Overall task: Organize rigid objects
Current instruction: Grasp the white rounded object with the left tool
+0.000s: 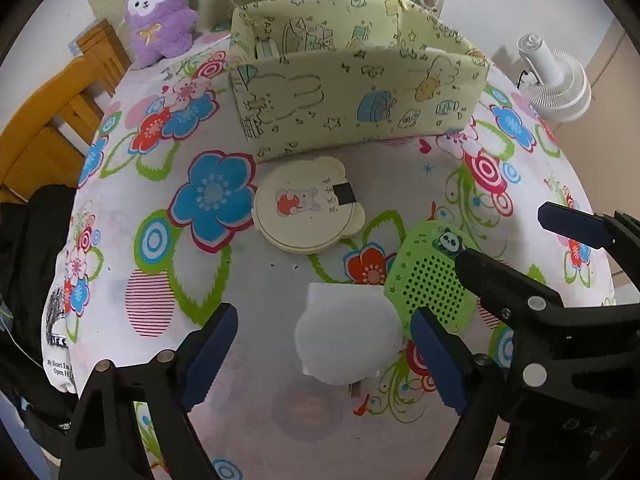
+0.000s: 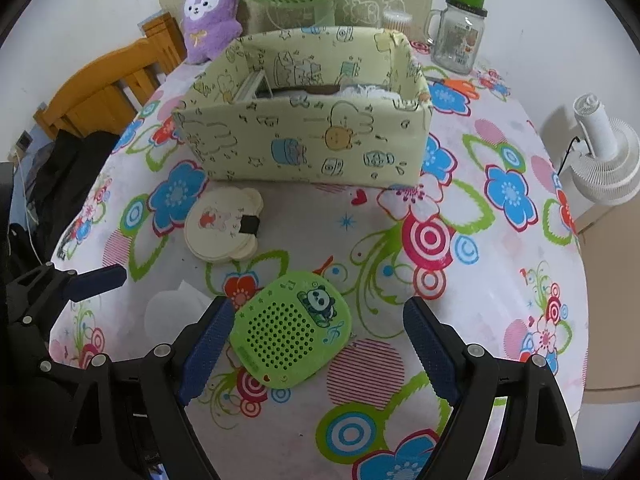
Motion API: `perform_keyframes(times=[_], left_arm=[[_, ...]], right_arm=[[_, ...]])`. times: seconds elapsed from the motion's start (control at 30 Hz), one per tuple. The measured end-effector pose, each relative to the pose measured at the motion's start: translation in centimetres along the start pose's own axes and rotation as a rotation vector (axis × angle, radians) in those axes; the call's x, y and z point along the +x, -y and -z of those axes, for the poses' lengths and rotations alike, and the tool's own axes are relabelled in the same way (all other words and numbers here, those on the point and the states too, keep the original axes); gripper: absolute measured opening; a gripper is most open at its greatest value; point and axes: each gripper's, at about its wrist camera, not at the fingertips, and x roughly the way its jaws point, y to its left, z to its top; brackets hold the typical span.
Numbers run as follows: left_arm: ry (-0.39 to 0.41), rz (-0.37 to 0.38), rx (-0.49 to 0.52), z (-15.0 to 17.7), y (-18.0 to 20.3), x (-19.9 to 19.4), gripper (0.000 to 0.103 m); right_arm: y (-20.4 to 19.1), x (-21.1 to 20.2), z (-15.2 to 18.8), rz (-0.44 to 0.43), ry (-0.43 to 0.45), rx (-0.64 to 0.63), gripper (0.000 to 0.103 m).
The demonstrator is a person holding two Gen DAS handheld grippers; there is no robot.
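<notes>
Both tongs are seen spread wide with nothing clasped between them. Farthest left, past the table edge, a wooden chair is visible, with a purple plush toy seated at the table's back corner. On the flowered tablecloth, the left gripper is held with its blue pads on either side of a white shell-shaped object; whether the pads touch it cannot be told. The shell's fanned edge is turned toward the left, and a small stub is seen at its near end. Beyond it, a cream bear-eared round case is laid flat, a black tab at its right edge, just in front of the pale yellow cartoon-printed box, whose long axis is set across the table. Right of the shell, a green perforated panda speaker is laid flat with its long axis slanted from near left to far right, panda end farther away. It is bracketed by the right gripper, its left side just beside one pad. A glass jar and a white fan are seen at the far right.
</notes>
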Motion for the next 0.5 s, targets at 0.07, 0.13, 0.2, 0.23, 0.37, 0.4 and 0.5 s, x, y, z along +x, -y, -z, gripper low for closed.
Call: perform_keyframes(times=[0.07,0.13,0.2,0.23,0.37,0.4,0.5], left_arm=[[-0.012,0.009,-0.005,0.2,-0.2,0.3,0.084],[-0.023,0.015,-0.008,0.4,-0.2,0.7,0.083],[-0.033,0.023,-0.007,0.5,-0.1,1.0,0.082],[-0.034,0.029,-0.009,0.6,-0.1,1.1,0.076],[-0.042,0.055,-0.005,0.5,0.0,1.1,0.057],[-0.043,0.059,0.001,0.5,0.1,1.0,0.057],[-0.028,0.062,0.01,0.4,0.0,0.6,0.057]], right_arm=[[-0.1,0.3,0.2,0.003,-0.006,-0.001,0.088],[-0.1,0.6,0.3,0.003,-0.014,0.0,0.088],[-0.2,0.9,0.4,0.001,-0.02,0.004,0.088],[-0.3,1.0,0.4,0.001,-0.023,0.004,0.088],[-0.5,1.3,0.5,0.0,-0.031,0.01,0.089],[-0.5,1.4,0.5,0.0,-0.032,0.009,0.089],[-0.8,1.5,0.3,0.0,-0.032,0.005,0.089]])
